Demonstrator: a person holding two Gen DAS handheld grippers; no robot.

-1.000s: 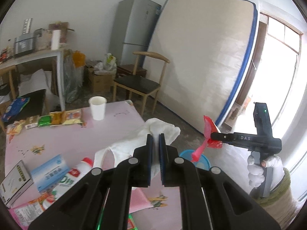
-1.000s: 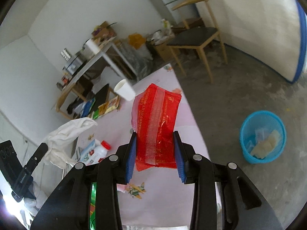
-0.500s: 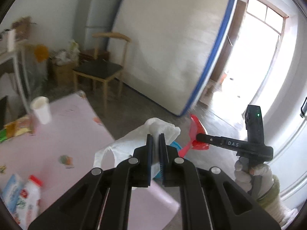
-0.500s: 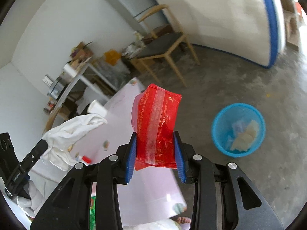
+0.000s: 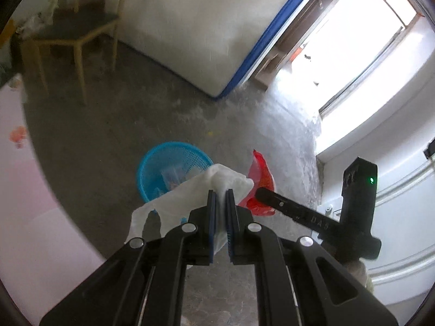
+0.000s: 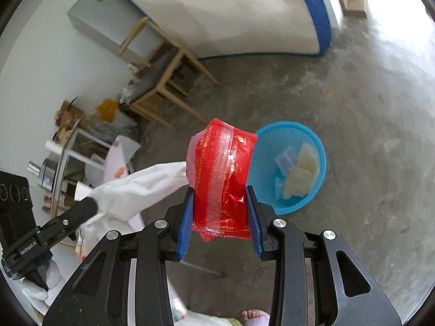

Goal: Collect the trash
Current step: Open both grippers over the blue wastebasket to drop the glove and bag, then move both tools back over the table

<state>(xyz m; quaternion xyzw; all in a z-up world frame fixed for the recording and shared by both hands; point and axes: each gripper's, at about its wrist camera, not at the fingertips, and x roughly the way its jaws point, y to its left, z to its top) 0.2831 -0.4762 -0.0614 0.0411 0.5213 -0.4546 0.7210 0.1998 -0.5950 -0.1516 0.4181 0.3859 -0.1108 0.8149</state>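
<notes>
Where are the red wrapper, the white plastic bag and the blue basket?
red wrapper (image 6: 221,179), right wrist view, on its clear tape strip.
white plastic bag (image 5: 190,193), left wrist view, on its bunched body.
blue basket (image 6: 318,146), right wrist view, on its rim.

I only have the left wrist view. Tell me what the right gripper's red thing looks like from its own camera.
Observer: The right gripper is shut on a red wrapper, upright between the blue pads, with a clear seam strip running up its face.
Operator: Report what is in the basket; my white bag covers part of it.
Observer: The blue basket already holds pale crumpled pieces and a small clear packet.
Operator: Say where the wrapper sits relative to the basket.
Observer: In the right wrist view it overlaps the basket's left rim; whether it is truly above the opening I cannot tell.
Operator: Check my own grip from that side.
Observer: The left gripper is shut on the white plastic bag, which trails forward from its fingertips.
</notes>
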